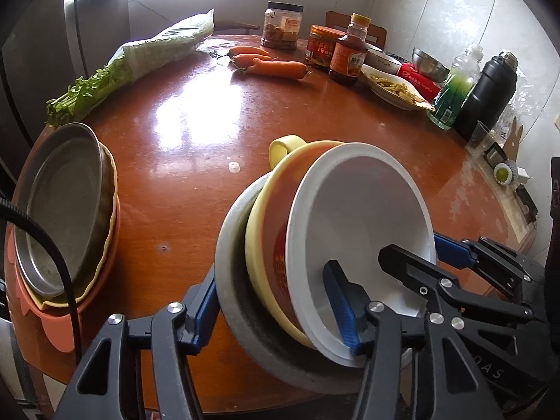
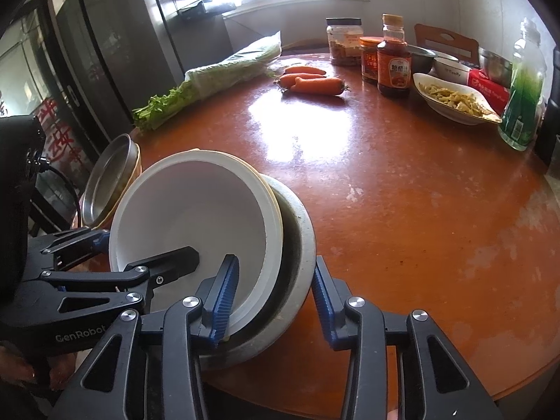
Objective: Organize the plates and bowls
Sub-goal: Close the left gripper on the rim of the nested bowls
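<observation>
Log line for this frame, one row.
phase: two-handed grip | left gripper: clamped on bowl stack rim | right gripper: clamped on same stack | stack: tilted | plate pile: left table edge

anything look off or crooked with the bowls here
Yes: the nested bowls are tipped steeply on edge near the table's front, not sitting flat. The white bowl leans inside the yellow-rimmed bowl and grey bowl, both grippers straddling their rims.
</observation>
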Demonstrator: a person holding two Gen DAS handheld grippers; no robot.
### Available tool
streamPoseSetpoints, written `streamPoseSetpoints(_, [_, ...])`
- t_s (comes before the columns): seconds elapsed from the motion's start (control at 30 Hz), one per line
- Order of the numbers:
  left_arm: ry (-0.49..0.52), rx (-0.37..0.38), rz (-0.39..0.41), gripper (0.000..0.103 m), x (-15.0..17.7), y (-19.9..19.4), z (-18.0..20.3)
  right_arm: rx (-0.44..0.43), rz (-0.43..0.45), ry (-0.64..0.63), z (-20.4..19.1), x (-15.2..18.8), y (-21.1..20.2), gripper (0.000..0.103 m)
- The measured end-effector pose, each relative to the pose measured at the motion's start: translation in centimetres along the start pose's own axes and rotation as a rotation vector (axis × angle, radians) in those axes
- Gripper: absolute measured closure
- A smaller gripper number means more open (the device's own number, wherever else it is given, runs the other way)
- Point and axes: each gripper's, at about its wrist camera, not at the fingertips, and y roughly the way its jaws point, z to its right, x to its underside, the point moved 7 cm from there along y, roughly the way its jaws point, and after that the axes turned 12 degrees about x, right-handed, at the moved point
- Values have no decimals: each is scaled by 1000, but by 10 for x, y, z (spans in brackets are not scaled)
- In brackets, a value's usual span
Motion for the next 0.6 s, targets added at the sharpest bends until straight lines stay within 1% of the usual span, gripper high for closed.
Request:
streamPoseSetpoints(0.33, [-5, 3, -1, 47, 0, -2, 0, 13, 12, 5, 1, -2, -2, 63])
streamPoseSetpoints(0.6, [4, 0, 21, 47, -3, -12, 1, 10, 32, 6, 0, -7, -8, 64])
